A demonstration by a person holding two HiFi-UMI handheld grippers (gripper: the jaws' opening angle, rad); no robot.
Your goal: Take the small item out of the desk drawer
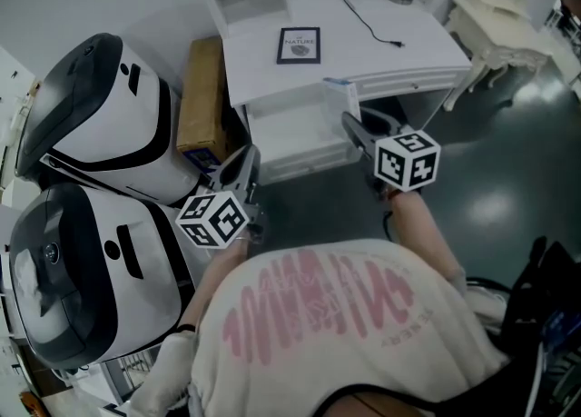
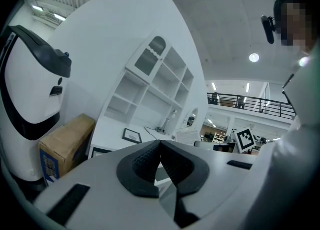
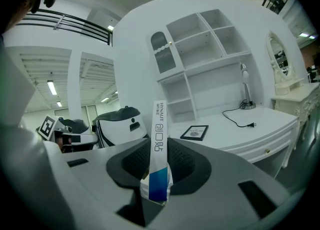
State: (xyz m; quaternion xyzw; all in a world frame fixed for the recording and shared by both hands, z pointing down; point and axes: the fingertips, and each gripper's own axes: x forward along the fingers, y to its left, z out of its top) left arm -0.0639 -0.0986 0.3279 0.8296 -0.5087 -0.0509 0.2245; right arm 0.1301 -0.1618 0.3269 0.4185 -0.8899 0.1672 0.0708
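My right gripper (image 3: 158,166) has its fingers pressed on a slim white-and-blue box (image 3: 159,134), held upright, clear of the open drawer (image 1: 290,138) at the near edge of the white worktop (image 1: 363,43). My left gripper (image 2: 160,150) is at the left, its fingers closed on nothing.

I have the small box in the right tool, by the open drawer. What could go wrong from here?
1. The right tool grips the box only near its lower end. Most of it stands clear above the grip, so it may tilt or slip out.
2. The drawer stands open close by, so a dropped box could land in it.
3. The left tool is shut and empty, not placed to steady the box.
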